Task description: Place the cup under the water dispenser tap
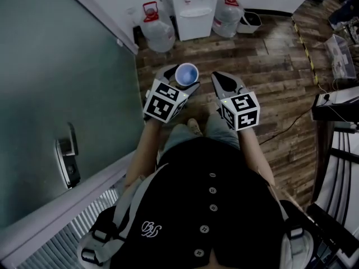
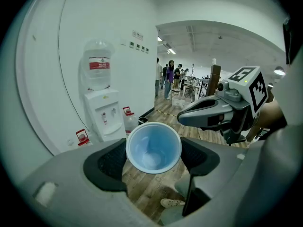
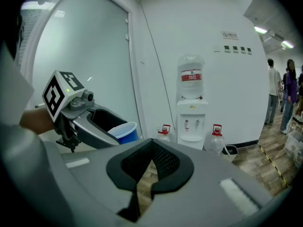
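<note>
A blue paper cup, empty and upright, sits between the pads of my left gripper, which is shut on it. In the left gripper view the cup fills the gap between the two black pads. My right gripper hangs beside it on the right with its jaws shut and nothing held; its pads meet at the tips. The white water dispenser stands against the far wall, well ahead of both grippers, with a bottle on top and two taps.
Large water bottles with red caps stand on the wooden floor either side of the dispenser. A small bin is to its right. A glass door with a handle runs along my left. People stand far down the hall.
</note>
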